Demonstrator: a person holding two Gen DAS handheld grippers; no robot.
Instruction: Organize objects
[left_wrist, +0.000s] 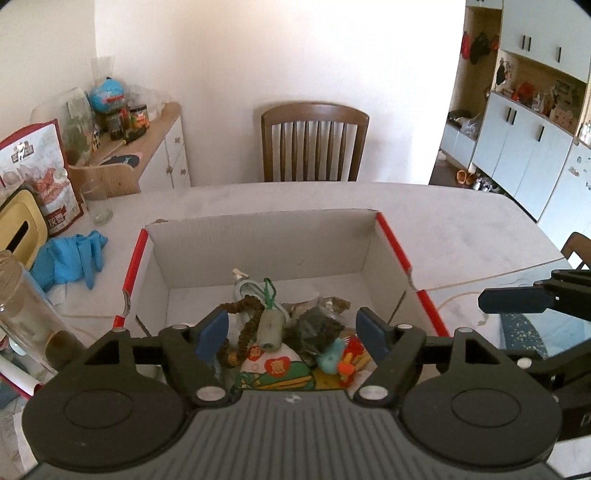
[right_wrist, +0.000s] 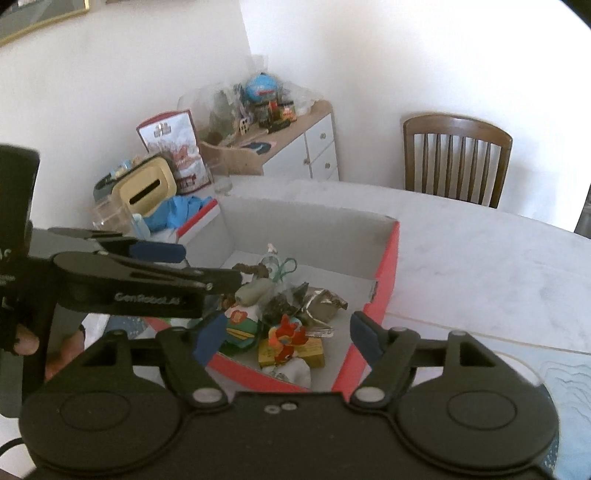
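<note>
A red-edged cardboard box (left_wrist: 258, 251) (right_wrist: 388, 266) stands open on the pale table. Inside lies a heap of small things: a brown bead string (left_wrist: 243, 325), a grey-green cylinder charm (left_wrist: 271, 328) (right_wrist: 253, 291), a dark crumpled packet (left_wrist: 317, 328) (right_wrist: 325, 301), a blue toy (left_wrist: 332, 358), a red-orange toy (right_wrist: 290, 334) and a yellow flat box (right_wrist: 295, 352). My left gripper (left_wrist: 291, 326) hangs above the heap, open, nothing between its fingers. My right gripper (right_wrist: 284, 334) is open too, empty, over the box's near corner. The left gripper also shows in the right wrist view, where a hand (right_wrist: 27, 341) holds it.
Blue gloves (left_wrist: 74, 258), a drinking glass (left_wrist: 96, 203), a yellow tissue box (left_wrist: 22, 225) and a red snack bag (left_wrist: 44, 173) crowd the table's left side. A wooden chair (left_wrist: 314, 142) stands behind the table. A sideboard (left_wrist: 162, 147) holds jars.
</note>
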